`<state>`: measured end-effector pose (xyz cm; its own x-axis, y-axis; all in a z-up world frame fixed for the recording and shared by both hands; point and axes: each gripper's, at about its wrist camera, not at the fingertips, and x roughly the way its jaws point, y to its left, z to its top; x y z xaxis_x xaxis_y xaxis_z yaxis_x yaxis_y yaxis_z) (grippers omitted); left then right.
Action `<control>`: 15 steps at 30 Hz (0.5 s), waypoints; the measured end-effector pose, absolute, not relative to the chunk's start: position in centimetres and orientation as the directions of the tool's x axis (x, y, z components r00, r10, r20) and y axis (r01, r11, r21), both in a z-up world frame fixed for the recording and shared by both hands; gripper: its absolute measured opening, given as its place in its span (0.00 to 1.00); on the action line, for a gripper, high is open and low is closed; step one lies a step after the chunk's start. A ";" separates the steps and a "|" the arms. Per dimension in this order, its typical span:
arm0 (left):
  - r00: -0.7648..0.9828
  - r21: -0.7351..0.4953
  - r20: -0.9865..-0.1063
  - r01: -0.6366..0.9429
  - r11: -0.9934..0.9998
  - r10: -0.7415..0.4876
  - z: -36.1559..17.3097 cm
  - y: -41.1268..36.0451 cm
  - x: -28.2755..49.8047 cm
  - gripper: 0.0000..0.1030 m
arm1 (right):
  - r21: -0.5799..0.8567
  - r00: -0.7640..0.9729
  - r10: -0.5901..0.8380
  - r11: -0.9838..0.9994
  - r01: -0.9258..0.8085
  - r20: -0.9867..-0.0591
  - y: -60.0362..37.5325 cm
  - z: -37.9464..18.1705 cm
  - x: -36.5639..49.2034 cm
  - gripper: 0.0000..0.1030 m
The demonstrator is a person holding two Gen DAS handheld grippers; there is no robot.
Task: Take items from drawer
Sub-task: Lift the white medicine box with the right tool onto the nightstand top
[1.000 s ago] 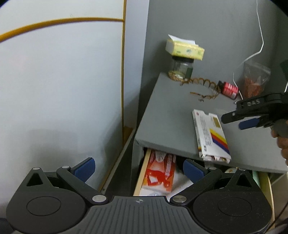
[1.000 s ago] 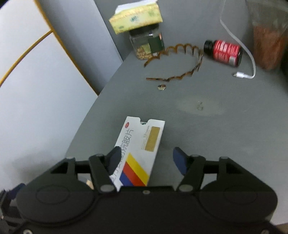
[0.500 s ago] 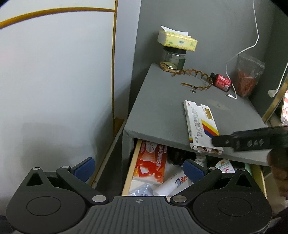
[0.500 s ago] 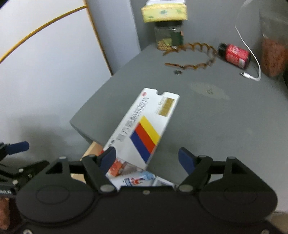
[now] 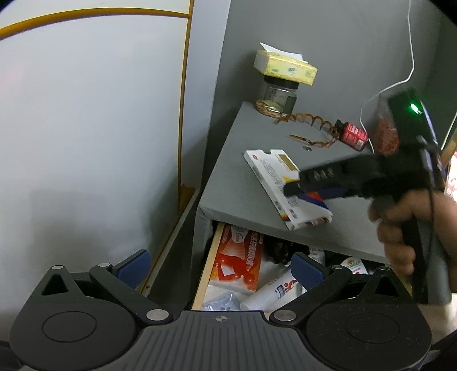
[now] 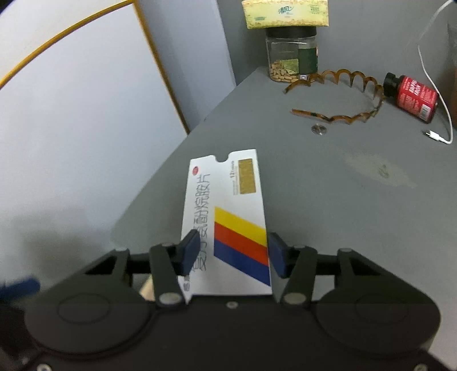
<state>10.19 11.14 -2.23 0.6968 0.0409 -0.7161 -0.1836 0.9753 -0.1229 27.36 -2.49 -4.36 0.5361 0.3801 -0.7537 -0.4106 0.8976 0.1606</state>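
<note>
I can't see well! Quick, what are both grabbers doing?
Left gripper: open, holding nothing.
Right gripper: jaws around the medicine box; grip cannot be told.

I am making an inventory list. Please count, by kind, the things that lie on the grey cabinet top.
Boxes: 2, medicine box and tissue box
Jars and bottles: 2, nut jar and red bottle
Hairbands: 1
Coins: 1
Cables: 1
Total: 7
</note>
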 end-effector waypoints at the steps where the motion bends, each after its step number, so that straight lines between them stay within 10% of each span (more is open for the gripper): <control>1: 0.696 -0.122 -0.717 -0.185 0.975 0.042 -2.3 11.2 10.2 1.00 | 0.143 0.539 0.354 0.908 -0.394 -0.764 -2.0 -4.1 27.5 0.50; 8: 0.704 -0.161 -0.709 -0.206 0.965 0.032 -2.1 12.3 9.9 1.00 | -0.025 0.599 0.268 0.900 -0.434 -0.755 1.1 -3.8 25.4 0.79; 15: 0.708 -0.156 -0.705 -0.201 0.967 0.033 -2.0 12.3 9.9 1.00 | 0.000 0.585 0.180 0.956 -0.294 -0.791 2.3 -5.1 28.3 0.69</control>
<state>9.91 12.26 -1.99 0.7082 0.0335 -0.7052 -0.2006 0.9673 -0.1555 28.30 2.35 -5.11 0.5851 0.1795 -0.7908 -0.2936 0.9559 -0.0002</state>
